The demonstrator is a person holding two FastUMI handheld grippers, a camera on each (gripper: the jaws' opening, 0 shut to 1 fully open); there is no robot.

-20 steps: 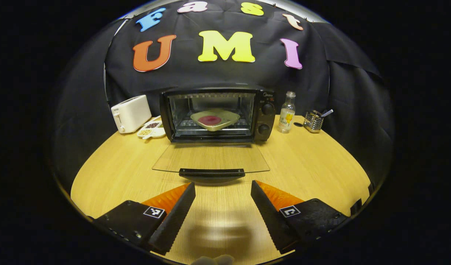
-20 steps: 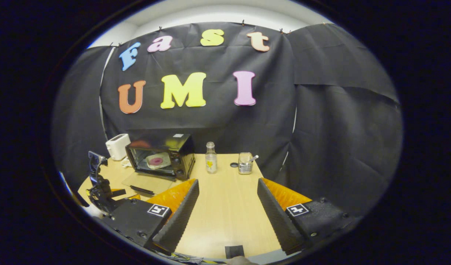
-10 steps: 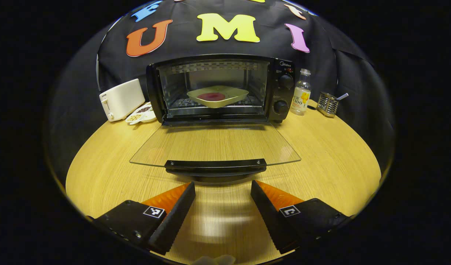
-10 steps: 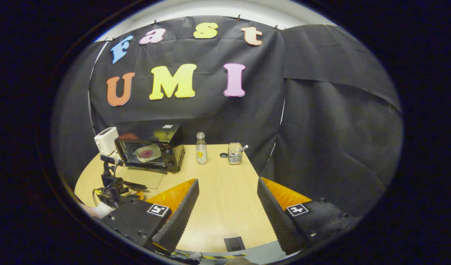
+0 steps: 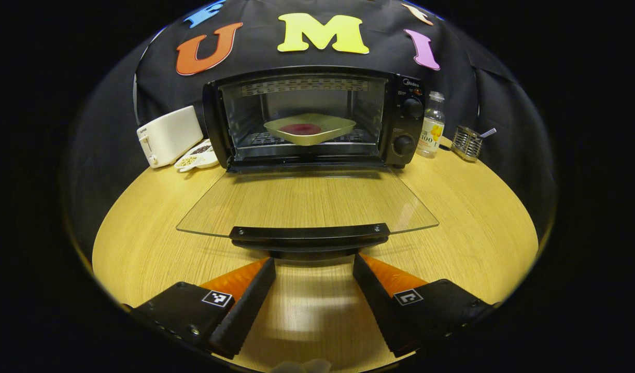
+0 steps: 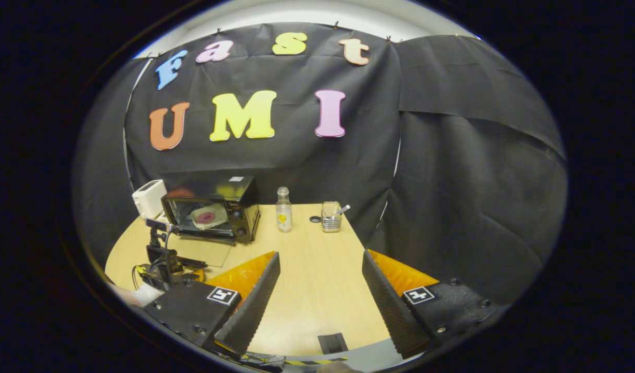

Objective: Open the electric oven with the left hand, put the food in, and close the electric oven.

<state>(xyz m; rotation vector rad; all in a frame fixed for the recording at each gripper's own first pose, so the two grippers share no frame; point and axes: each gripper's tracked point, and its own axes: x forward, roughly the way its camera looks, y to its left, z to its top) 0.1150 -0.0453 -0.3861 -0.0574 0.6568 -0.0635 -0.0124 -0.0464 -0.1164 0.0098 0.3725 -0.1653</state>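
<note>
Glass oven door (image 5: 307, 204) lies folded flat over the wooden table (image 5: 467, 228); the electric oven (image 5: 309, 116) stands open at the table's back. Food — a red patch on a shallow tray (image 5: 309, 128) — sits on the rack inside, so closing looks next. Left gripper (image 5: 313, 272), spread and empty, fronts the door handle (image 5: 309, 234). Right gripper (image 6: 320, 277) hangs spread, well apart. Divided dish (image 5: 197, 158) holds seeds or beans; wire holder (image 5: 466, 144) holds a utensil.
</note>
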